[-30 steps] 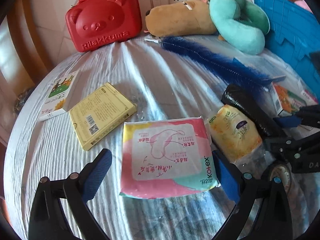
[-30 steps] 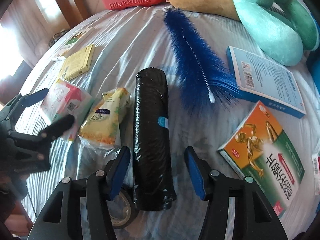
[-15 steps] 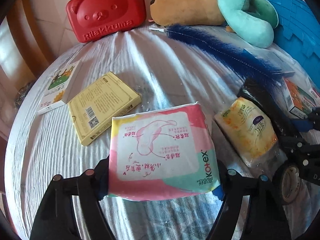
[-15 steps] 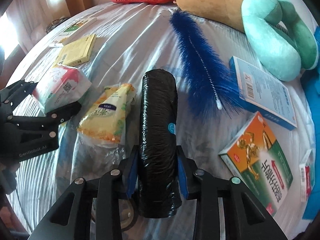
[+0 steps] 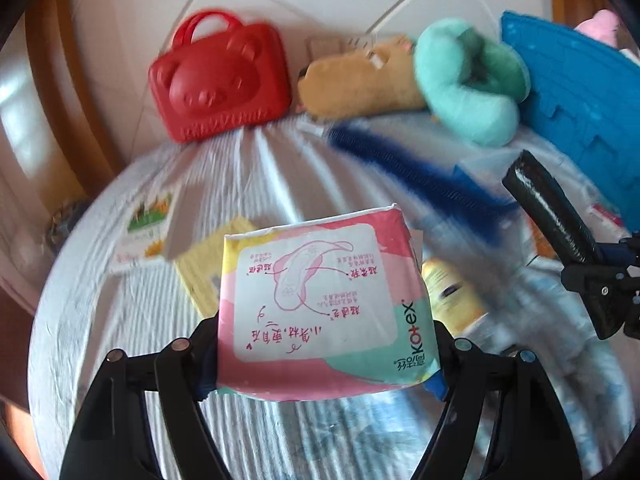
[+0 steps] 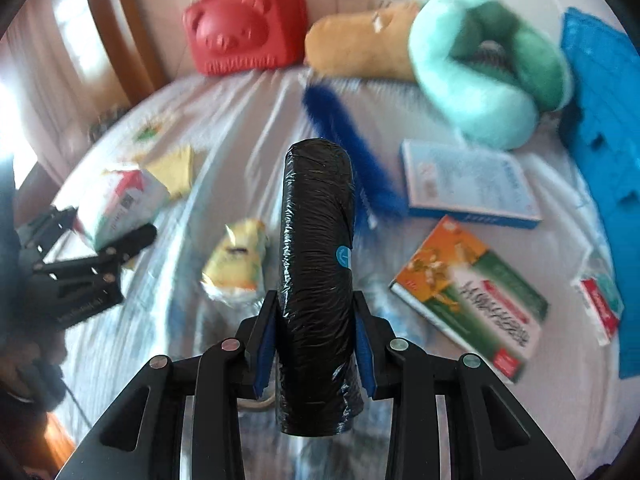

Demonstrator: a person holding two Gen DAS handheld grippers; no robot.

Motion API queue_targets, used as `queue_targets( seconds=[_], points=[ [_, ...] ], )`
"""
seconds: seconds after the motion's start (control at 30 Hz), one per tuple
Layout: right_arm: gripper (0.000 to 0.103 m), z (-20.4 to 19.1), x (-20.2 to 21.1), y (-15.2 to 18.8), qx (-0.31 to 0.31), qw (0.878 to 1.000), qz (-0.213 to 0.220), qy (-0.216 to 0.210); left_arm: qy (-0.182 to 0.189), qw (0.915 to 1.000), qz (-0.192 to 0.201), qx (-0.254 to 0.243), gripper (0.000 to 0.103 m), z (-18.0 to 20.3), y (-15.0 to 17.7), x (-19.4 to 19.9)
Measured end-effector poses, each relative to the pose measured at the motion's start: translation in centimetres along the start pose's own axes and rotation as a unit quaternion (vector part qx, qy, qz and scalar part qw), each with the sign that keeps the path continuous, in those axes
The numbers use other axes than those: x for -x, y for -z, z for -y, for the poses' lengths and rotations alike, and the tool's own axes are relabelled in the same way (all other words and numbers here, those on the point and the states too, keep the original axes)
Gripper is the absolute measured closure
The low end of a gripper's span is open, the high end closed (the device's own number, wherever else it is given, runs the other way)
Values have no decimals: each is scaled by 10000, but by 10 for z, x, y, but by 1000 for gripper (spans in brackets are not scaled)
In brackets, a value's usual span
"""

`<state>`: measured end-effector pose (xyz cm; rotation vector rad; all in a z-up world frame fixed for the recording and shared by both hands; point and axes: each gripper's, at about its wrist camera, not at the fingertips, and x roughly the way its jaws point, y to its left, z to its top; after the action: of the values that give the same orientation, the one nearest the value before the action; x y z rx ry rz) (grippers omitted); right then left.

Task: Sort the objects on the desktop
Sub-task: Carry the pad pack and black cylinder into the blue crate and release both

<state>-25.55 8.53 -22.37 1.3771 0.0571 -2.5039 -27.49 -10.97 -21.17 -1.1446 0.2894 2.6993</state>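
Note:
My left gripper (image 5: 320, 356) is shut on a pink and white sanitary-pad pack (image 5: 320, 304), holding it by its two sides above the white tablecloth (image 5: 120, 340). My right gripper (image 6: 316, 344) is shut on a black roll of plastic bags (image 6: 318, 248), lifted off the cloth and pointing away from me. In the left wrist view the black roll (image 5: 548, 208) and right gripper (image 5: 600, 276) appear at the right. The right wrist view shows the left gripper (image 6: 104, 236) with the pad pack (image 6: 120, 204) at the left.
Lying on the cloth are a yellow soft pack (image 6: 236, 260), a blue bottle brush (image 6: 344, 140), a yellow box (image 5: 200, 268), a blue-edged box (image 6: 468, 180) and an orange-green box (image 6: 468, 292). Behind stand a red bear case (image 5: 220, 80), plush toys (image 5: 468, 80) and a blue crate (image 5: 580, 112).
Both grippers closed on their objects, the left on the pad pack, the right on the black roll. Both then rose, lifting the objects off the cloth.

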Motion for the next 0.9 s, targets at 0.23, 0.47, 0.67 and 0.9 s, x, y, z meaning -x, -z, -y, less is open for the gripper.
queue_targets(
  seconds=[0.23,0.47,0.67,0.9],
  points=[
    [70,-4,74,-10,-233,9969,723,198,242,9977,573,-278,27,25,-41,49],
    [70,4,138,-13,-547,9877,1346,574,560,9894,1259,-466,27,52,-87,104],
    [70,20,200,-16,-752,9751,1834,996,928,9780,1750,-655,27,89,-120,146],
    [70,61,260,-8,-984,9620,2223,1247,1186,9670,2098,-823,27,152,-152,185]
  ],
)
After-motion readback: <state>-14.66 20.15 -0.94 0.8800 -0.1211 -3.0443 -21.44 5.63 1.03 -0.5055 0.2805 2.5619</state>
